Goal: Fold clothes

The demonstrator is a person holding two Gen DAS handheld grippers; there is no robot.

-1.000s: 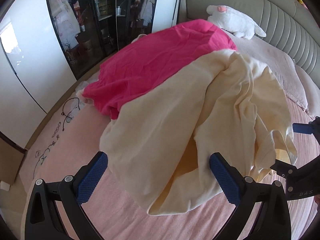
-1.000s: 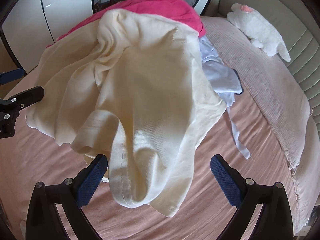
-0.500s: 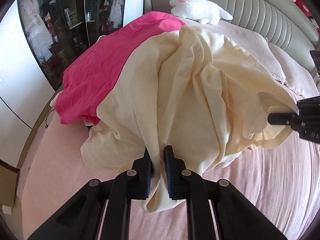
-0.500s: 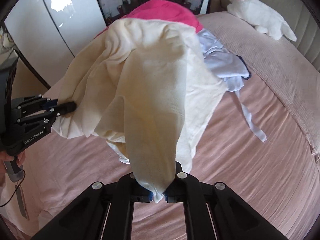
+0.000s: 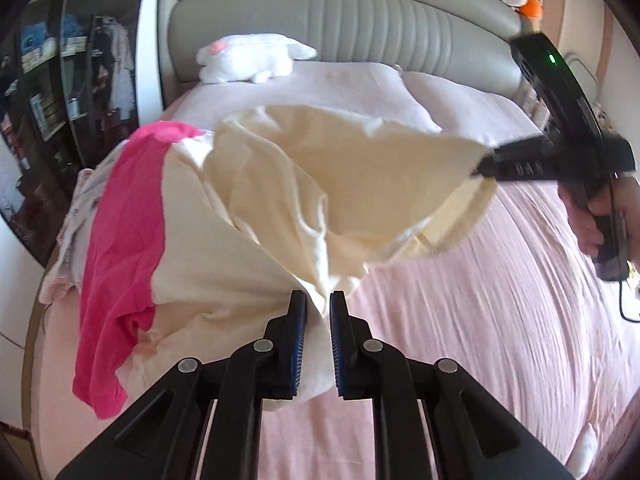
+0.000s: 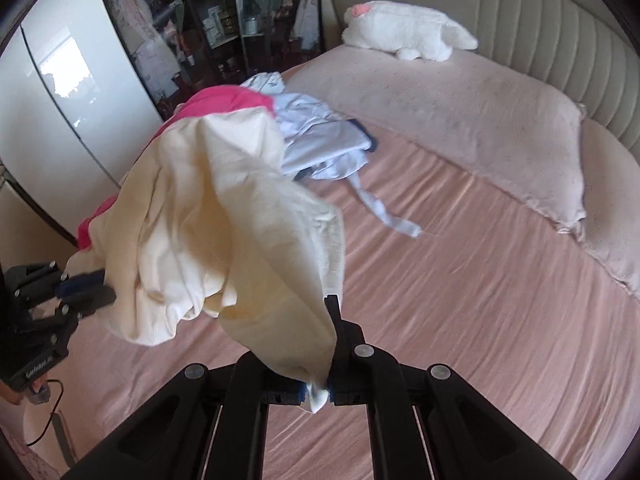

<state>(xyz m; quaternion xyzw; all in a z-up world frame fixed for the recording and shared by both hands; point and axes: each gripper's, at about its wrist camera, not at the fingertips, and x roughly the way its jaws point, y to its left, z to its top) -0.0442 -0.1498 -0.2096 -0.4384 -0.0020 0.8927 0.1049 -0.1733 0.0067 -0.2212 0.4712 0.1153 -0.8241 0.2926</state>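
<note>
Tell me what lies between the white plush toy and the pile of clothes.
In the right wrist view, only the bare pale pink quilted blanket lies between the white plush toy and the light blue garment at the pile's edge.

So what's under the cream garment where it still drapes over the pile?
Under the cream garment a pink garment and a pale blue one stick out at its edges. Anything deeper in the pile is covered.

Cream garment [image 5: 360,184] lifted between both sets of jaws
Crumpled, pale yellow-cream, it is pinched at one edge in the near jaws and at another in the far ones, sagging in loose folds between; a pink garment [image 5: 124,220] lies beyond, left of the jaws, a light blue one [image 6: 316,140] behind
</note>
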